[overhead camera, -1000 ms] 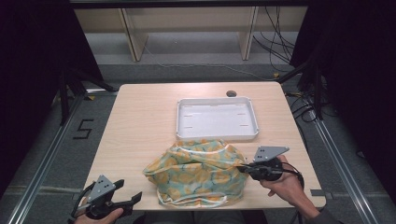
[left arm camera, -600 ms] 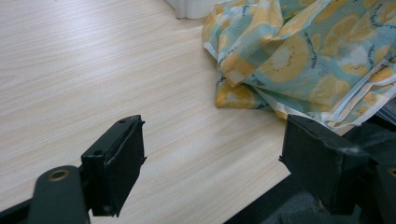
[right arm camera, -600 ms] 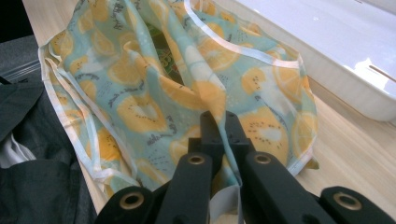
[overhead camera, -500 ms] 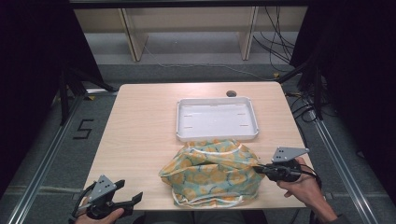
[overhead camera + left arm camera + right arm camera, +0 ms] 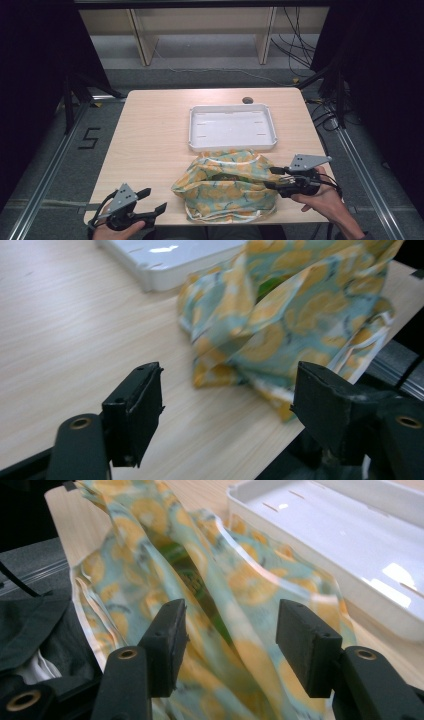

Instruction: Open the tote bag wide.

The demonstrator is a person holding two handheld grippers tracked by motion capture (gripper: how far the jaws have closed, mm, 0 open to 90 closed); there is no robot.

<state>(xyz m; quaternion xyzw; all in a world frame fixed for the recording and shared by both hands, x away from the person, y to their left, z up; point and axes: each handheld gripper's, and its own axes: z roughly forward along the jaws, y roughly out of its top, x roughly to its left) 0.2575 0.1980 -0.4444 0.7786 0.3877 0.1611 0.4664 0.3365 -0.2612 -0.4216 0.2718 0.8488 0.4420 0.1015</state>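
A soft bag [image 5: 225,192] printed in yellow and teal lies crumpled at the table's front edge, just in front of a white tray [image 5: 194,131]. Something green [image 5: 180,555] shows through its mouth. My right gripper [image 5: 270,178] is at the bag's right side, open, with the bag's fabric [image 5: 150,555] lying between and beyond its jaws. Near the front left corner my left gripper [image 5: 154,199] is open and holds nothing, with the bag [image 5: 280,305] a short way ahead of its jaws. The left gripper [image 5: 227,390] and right gripper [image 5: 232,620] both show wide gaps between their jaws.
The empty white tray [image 5: 360,595] sits at the middle back of the wooden table [image 5: 150,130], its corner [image 5: 165,270] close to the bag. A small dark hole [image 5: 247,100] marks the table's far edge. Shelving and cables stand behind.
The bag has slid to the right along the front edge together with my right gripper, mostly in the first half second. The left gripper has stayed in place.
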